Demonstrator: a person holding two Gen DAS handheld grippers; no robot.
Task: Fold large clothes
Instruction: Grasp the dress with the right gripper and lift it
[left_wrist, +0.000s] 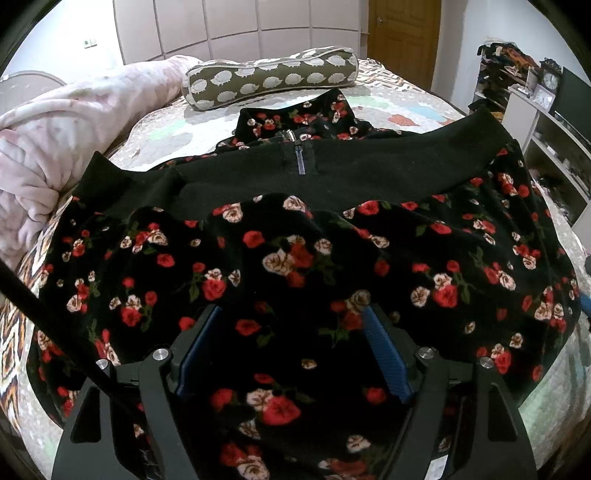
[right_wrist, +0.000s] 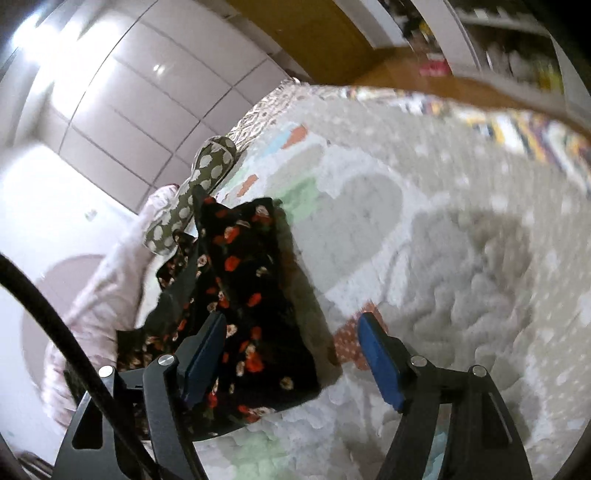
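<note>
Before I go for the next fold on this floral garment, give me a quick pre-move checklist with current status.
1. Left gripper jaws open, nothing pinched: ok.
2. Right gripper jaws open, clear of cloth: ok.
3. Floral garment lying on the bedspread: ok.
4. Garment flat and smooth: not ok, black lining turned over, fabric rumpled.
5. Bolster pillow clear of garment: ok.
6. Near hem position: cannot tell, hidden behind the left gripper.

Hedgehog-print bolster (left_wrist: 271, 77) on quilt (left_wrist: 162, 129); pink blanket (left_wrist: 55, 147) (bunched) beside.
</note>
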